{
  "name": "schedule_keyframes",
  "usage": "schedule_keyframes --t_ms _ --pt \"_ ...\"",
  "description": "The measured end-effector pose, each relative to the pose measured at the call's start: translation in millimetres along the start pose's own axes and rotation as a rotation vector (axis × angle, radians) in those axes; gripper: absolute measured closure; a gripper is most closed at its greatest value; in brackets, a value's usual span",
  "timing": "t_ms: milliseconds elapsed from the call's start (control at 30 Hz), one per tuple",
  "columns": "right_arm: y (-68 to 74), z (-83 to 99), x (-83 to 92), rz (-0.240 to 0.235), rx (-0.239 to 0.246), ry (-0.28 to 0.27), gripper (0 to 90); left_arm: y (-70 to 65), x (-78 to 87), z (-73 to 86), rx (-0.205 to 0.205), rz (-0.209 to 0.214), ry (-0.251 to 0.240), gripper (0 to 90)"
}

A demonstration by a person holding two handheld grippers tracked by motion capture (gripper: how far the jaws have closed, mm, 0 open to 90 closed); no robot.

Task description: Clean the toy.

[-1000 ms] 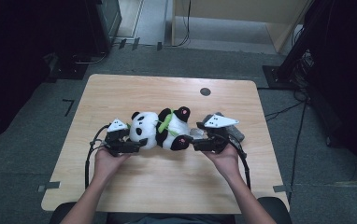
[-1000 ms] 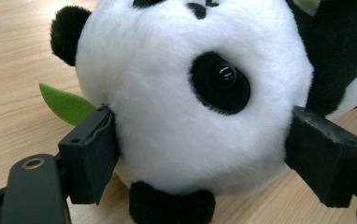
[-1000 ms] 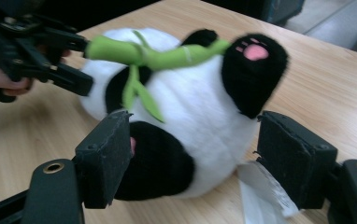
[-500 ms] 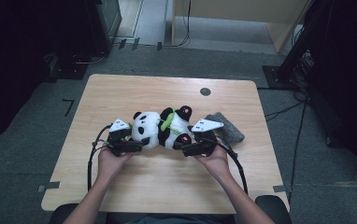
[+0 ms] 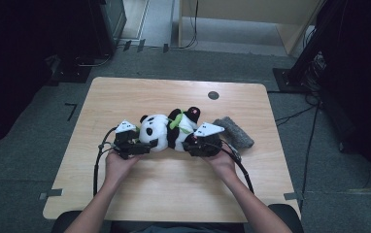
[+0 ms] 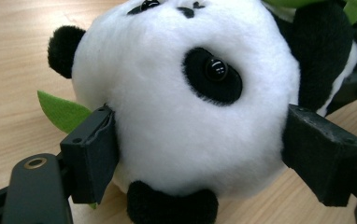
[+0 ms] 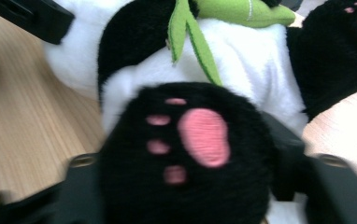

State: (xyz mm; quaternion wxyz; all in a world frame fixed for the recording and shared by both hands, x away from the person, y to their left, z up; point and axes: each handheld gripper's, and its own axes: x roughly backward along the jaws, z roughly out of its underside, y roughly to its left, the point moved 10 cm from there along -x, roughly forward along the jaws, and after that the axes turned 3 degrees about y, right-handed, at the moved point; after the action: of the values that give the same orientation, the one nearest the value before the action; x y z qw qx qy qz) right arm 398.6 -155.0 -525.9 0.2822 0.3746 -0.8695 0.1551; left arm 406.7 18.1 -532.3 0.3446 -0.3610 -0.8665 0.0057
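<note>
Your left gripper (image 5: 142, 146) clamps wide on the panda's head (image 6: 186, 93); right gripper (image 5: 192, 144), jaws just closing, grips its black foot (image 7: 186, 154).

Panda's black paw (image 7: 186, 154) blurred, hides right hand-held gripper (image 7: 190, 186) jaws; grip unclear.

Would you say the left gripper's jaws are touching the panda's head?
Touching: in the left gripper view both pads of the left gripper press into the plush panda's white head.
</note>
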Motion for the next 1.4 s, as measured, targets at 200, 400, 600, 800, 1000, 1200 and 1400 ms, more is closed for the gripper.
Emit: schedule_keyframes --t_ms 200,400,600,800,1000,1200,1400 --pt "-9.4 -7.1 9.9 -0.049 -0.076 0.028 55.0 -1.5 5.2 -8.6 -0.042 0.018 -0.044 16.0" --pt "-16.6 -15.8 23.1 -0.065 -0.112 0.036 56.1 -1.7 18.8 -10.4 -0.096 0.026 -0.073 16.2" --pt "-25.6 -20.8 40.0 -0.076 -0.166 0.021 56.3 -0.6 24.2 0.6 -0.093 0.067 -0.066 17.7" --pt "-23.6 -28.2 53.1 -0.113 -0.202 -0.021 56.2 -13.1 18.9 6.2 -0.169 0.097 -0.060 17.8" --pt "-4.5 -35.3 57.7 -0.197 -0.194 -0.038 57.3 -19.8 15.3 3.9 -0.225 0.129 -0.085 13.2" --pt "3.8 -33.9 52.5 -0.233 -0.220 -0.035 58.5 -22.2 2.7 5.2 -0.209 0.085 -0.042 5.4" --pt "7.5 -33.1 48.8 -0.216 -0.203 -0.028 58.2 -18.2 7.1 5.3 -0.200 0.064 -0.037 30.9"
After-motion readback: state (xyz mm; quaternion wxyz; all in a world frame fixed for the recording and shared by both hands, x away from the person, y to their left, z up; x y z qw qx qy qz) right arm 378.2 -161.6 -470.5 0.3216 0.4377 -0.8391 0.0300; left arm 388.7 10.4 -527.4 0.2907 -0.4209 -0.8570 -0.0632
